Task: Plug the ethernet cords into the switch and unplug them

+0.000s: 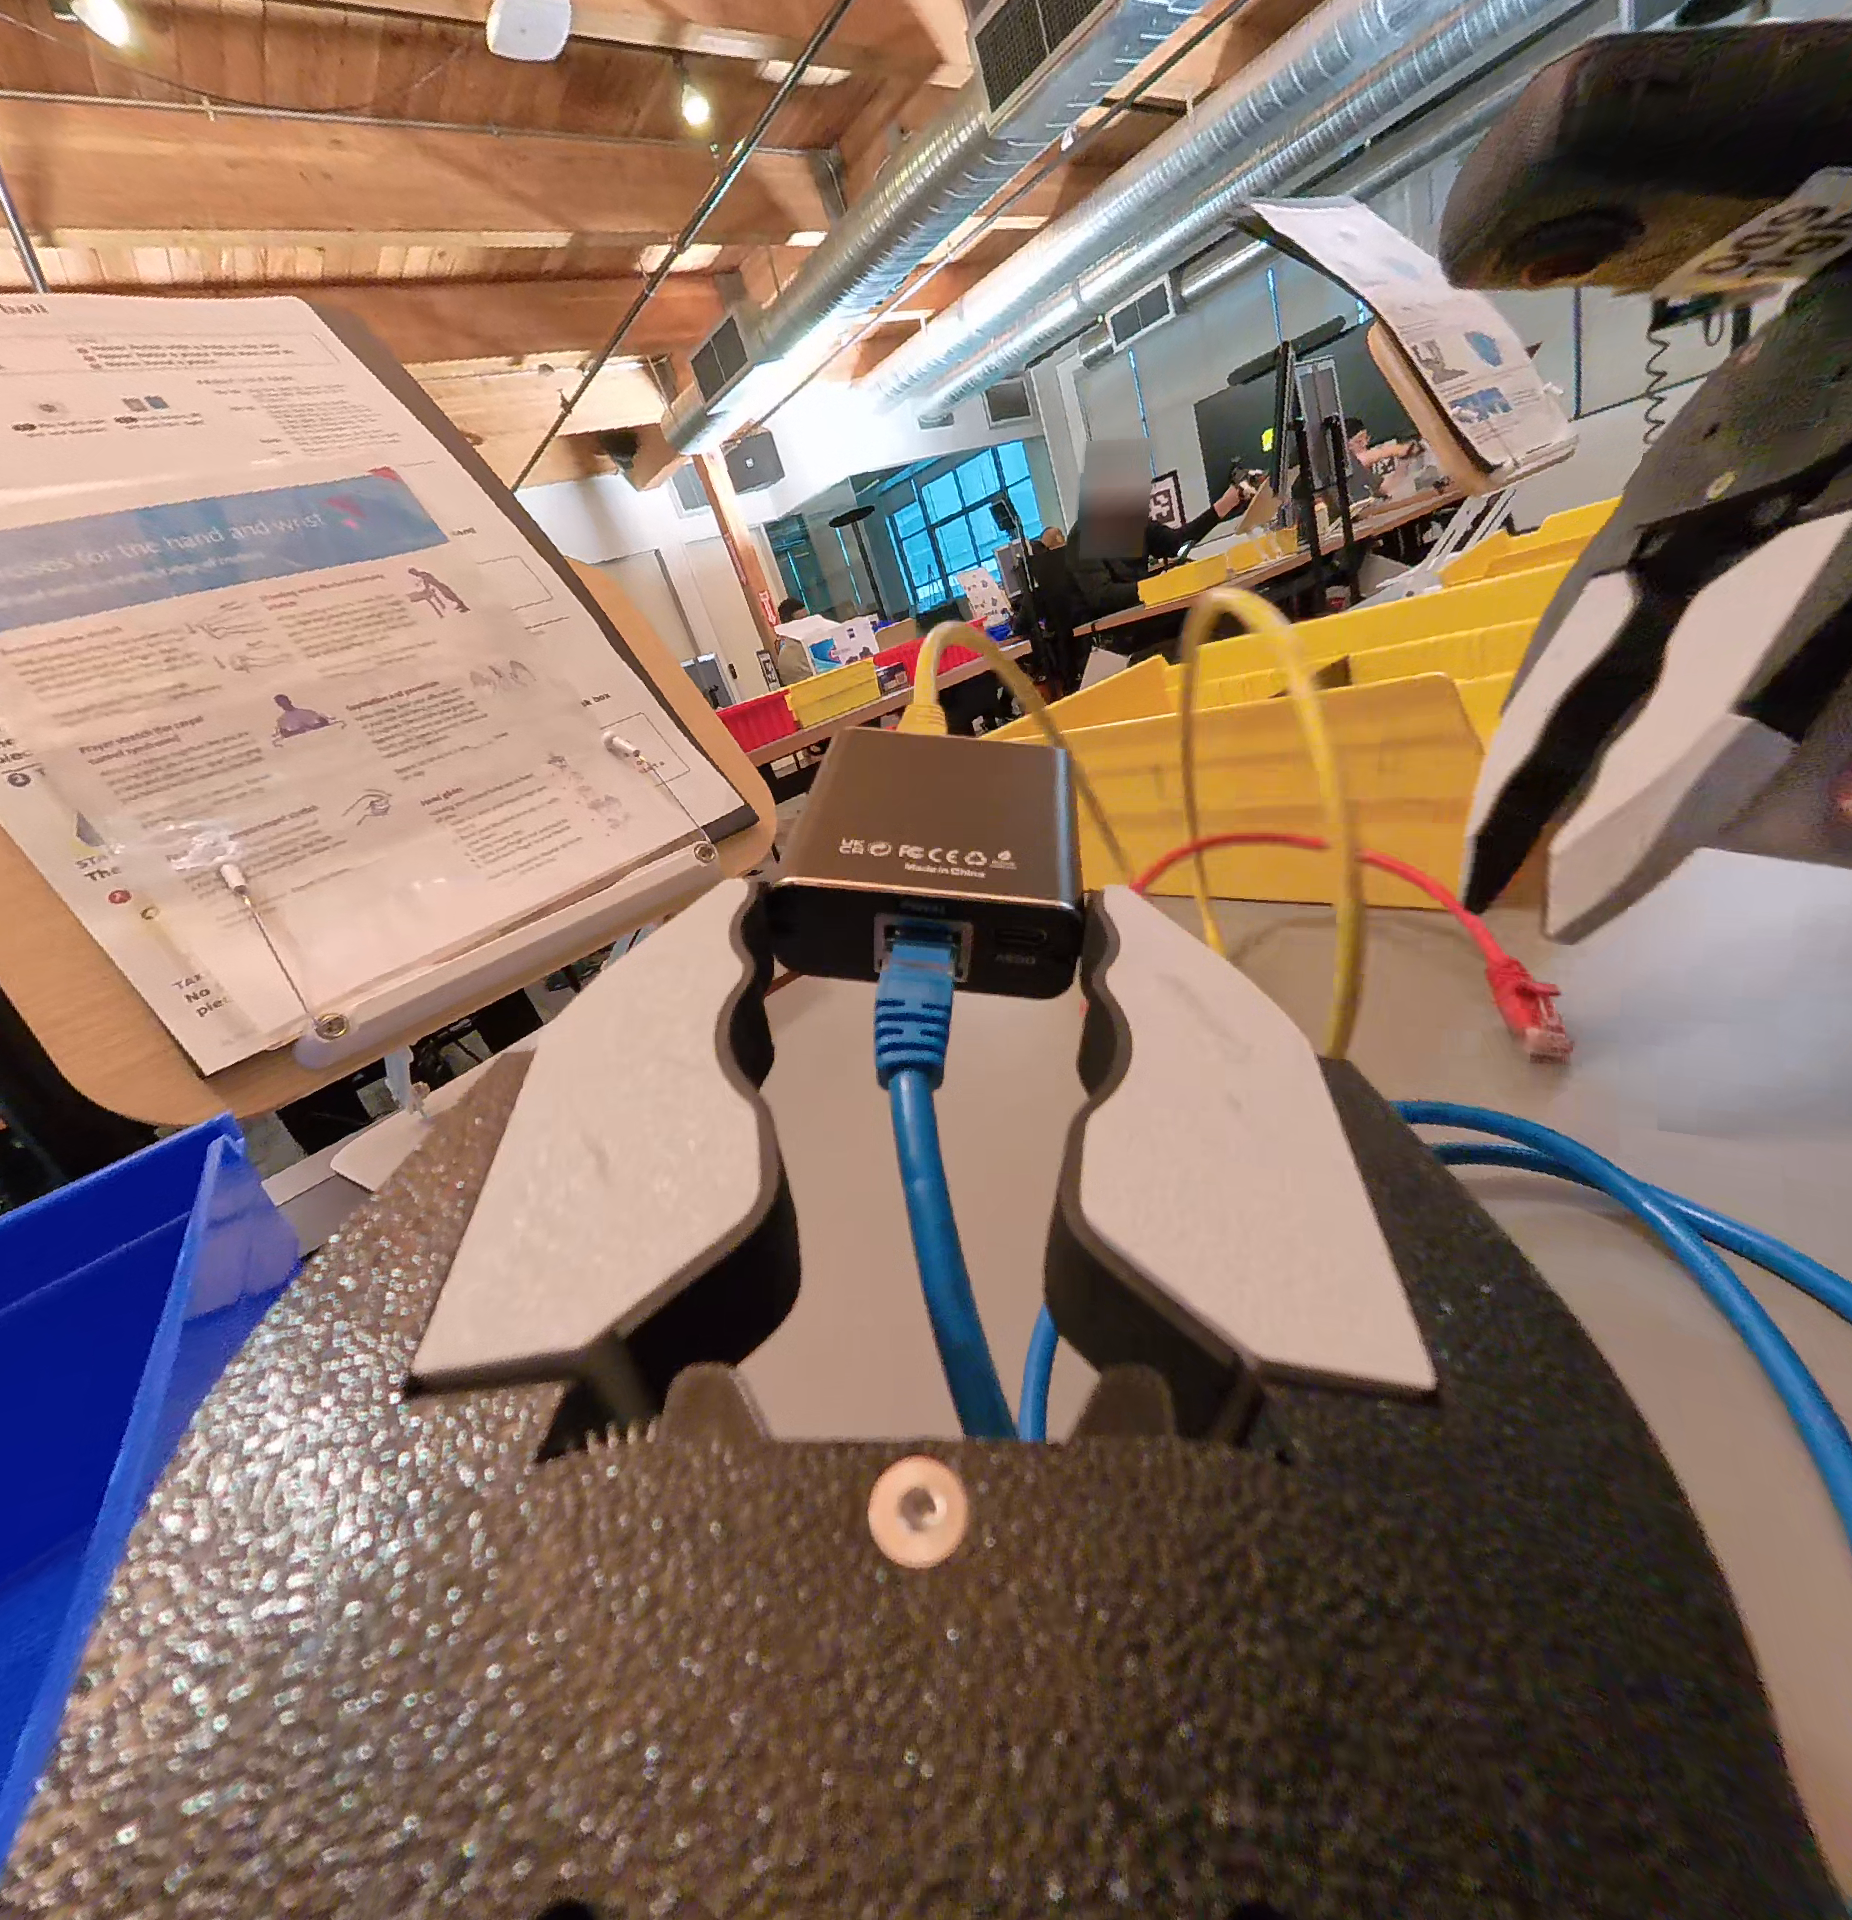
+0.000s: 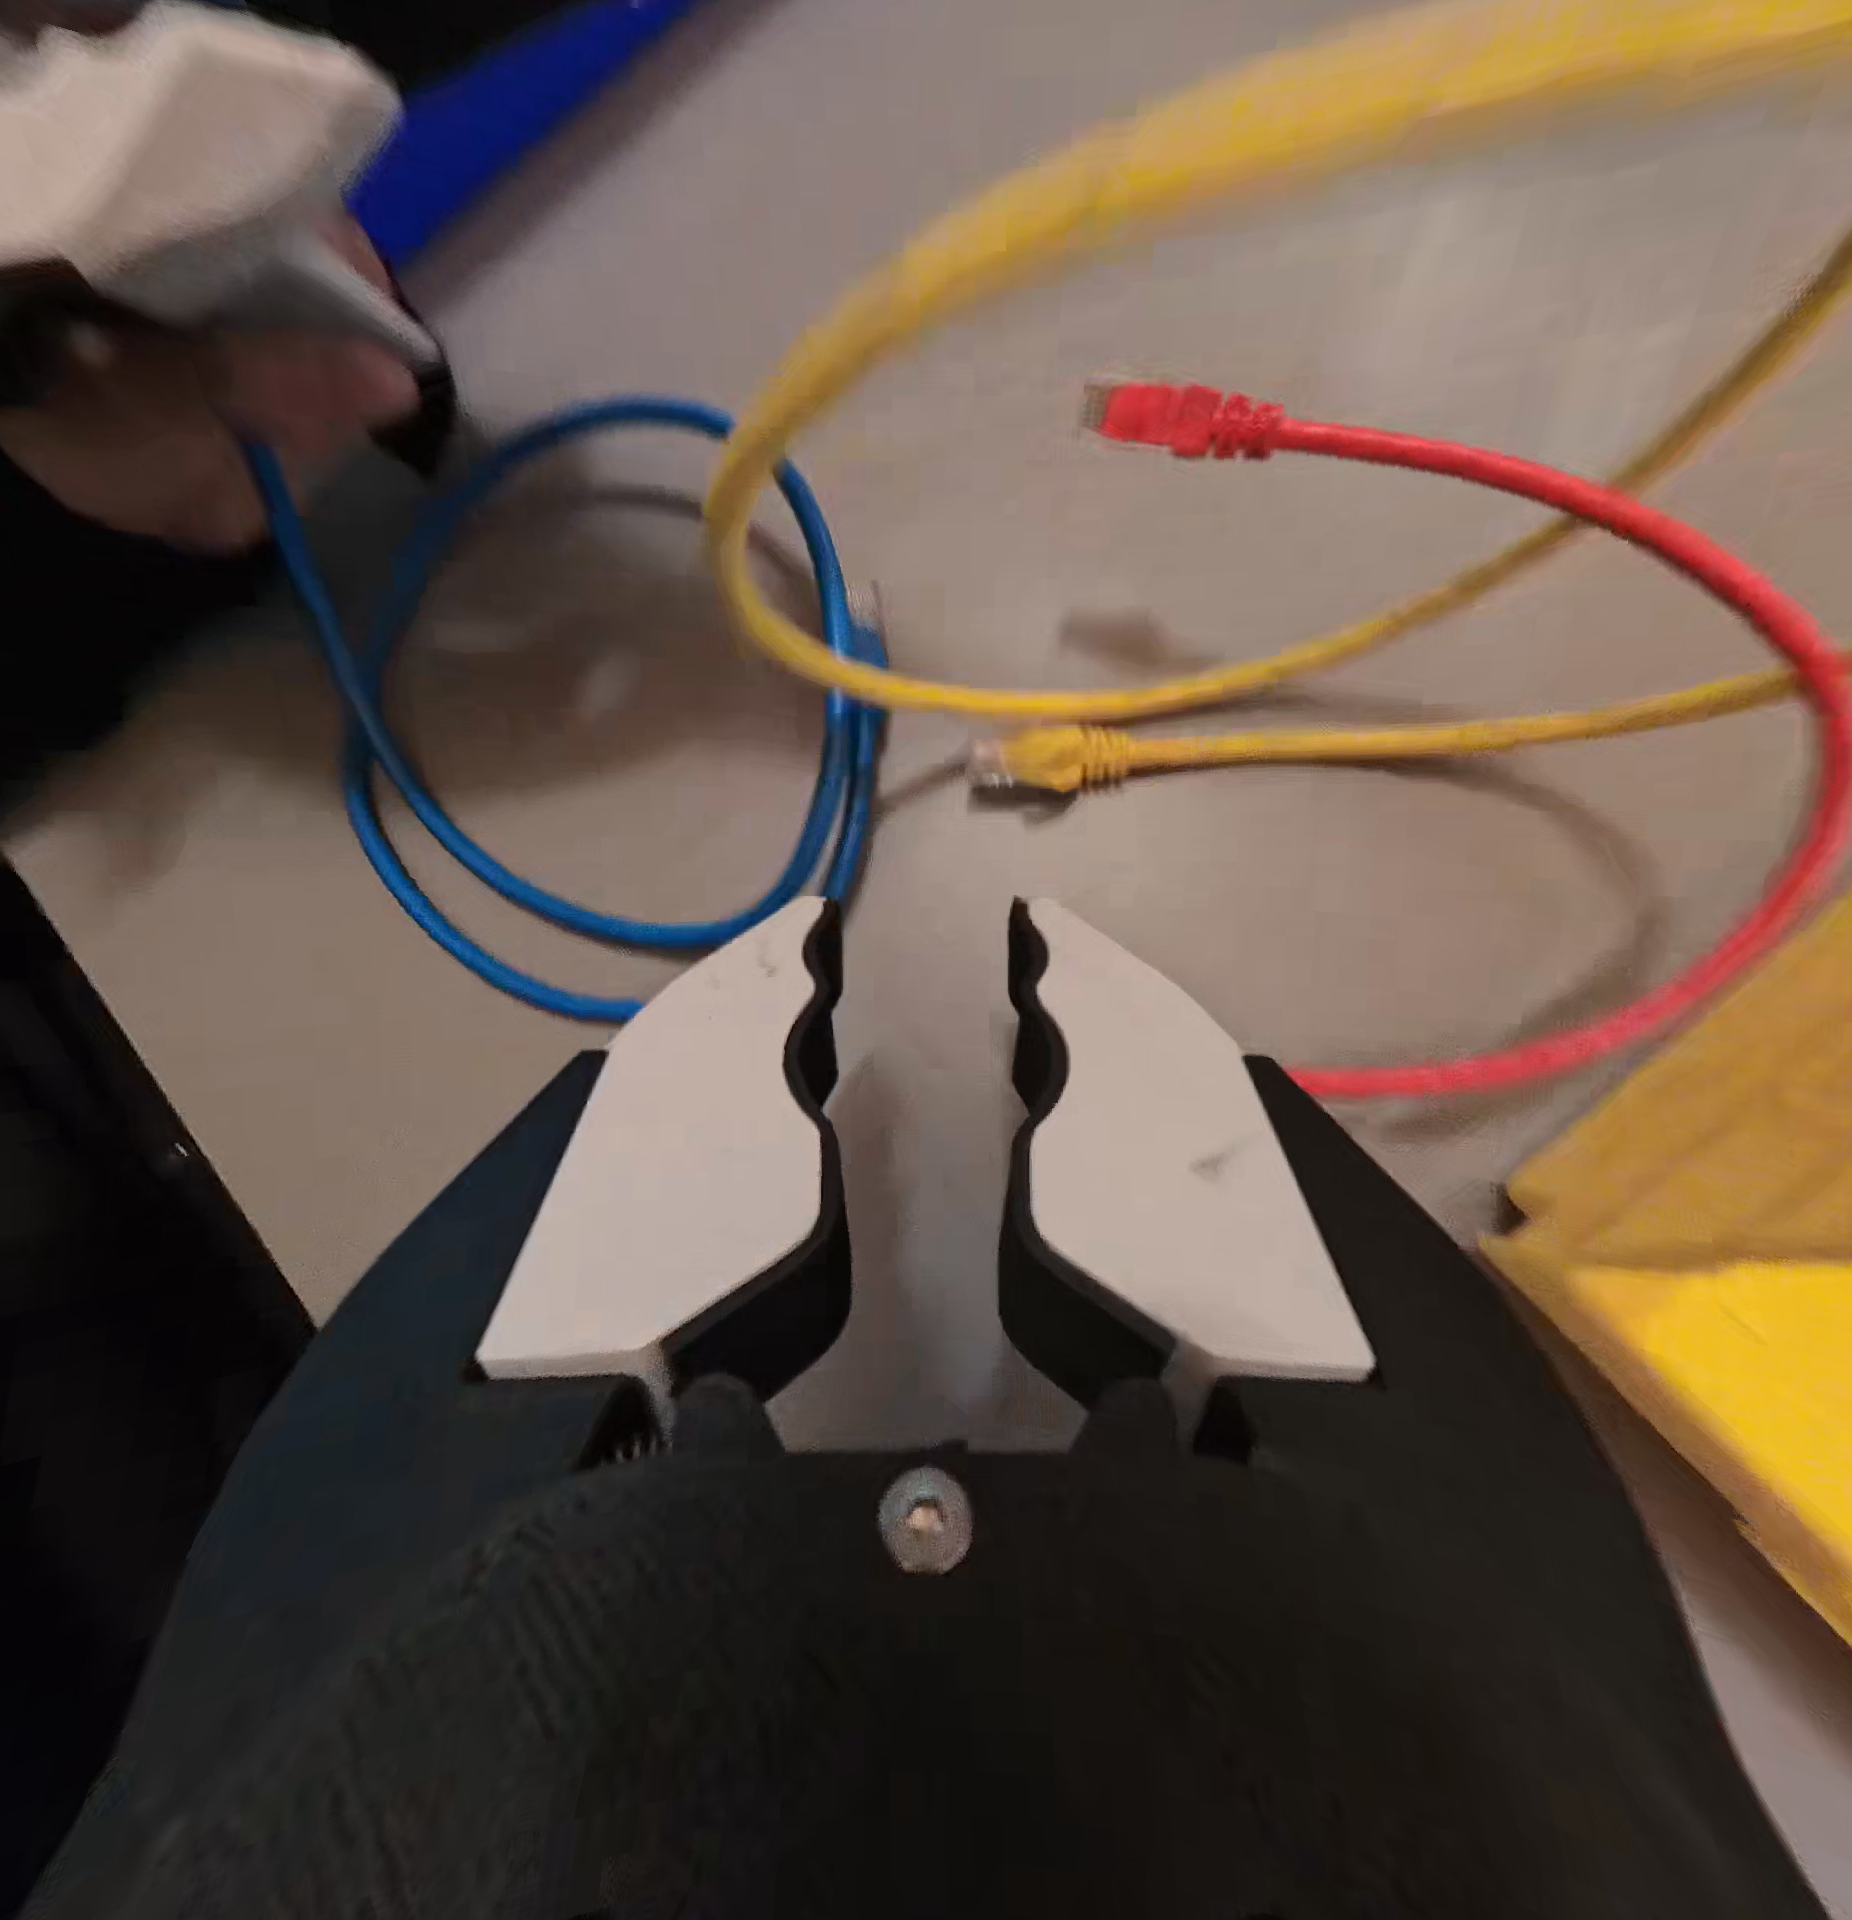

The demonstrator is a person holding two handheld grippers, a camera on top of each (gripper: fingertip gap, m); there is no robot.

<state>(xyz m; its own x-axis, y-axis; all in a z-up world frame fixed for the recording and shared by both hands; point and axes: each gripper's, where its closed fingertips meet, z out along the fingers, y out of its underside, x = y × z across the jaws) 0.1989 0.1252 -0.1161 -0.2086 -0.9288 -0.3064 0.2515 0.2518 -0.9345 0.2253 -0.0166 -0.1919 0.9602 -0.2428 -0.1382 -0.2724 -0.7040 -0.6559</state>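
My left gripper [image 1: 924,935] clamps the smooth black switch [image 1: 927,868] between its pale, wavy-edged fingers [image 1: 631,1132], at twelve o'clock. The blue cord [image 1: 927,1174] is plugged into its near port and a yellow cord [image 1: 932,681] into the far end. Only the right wrist view shows my right gripper [image 2: 924,920] spread and empty over the grey table [image 2: 1317,312], with the red plug [image 2: 1176,419] at one o'clock and a loose yellow plug [image 2: 1036,767] lying, I think, just ahead.
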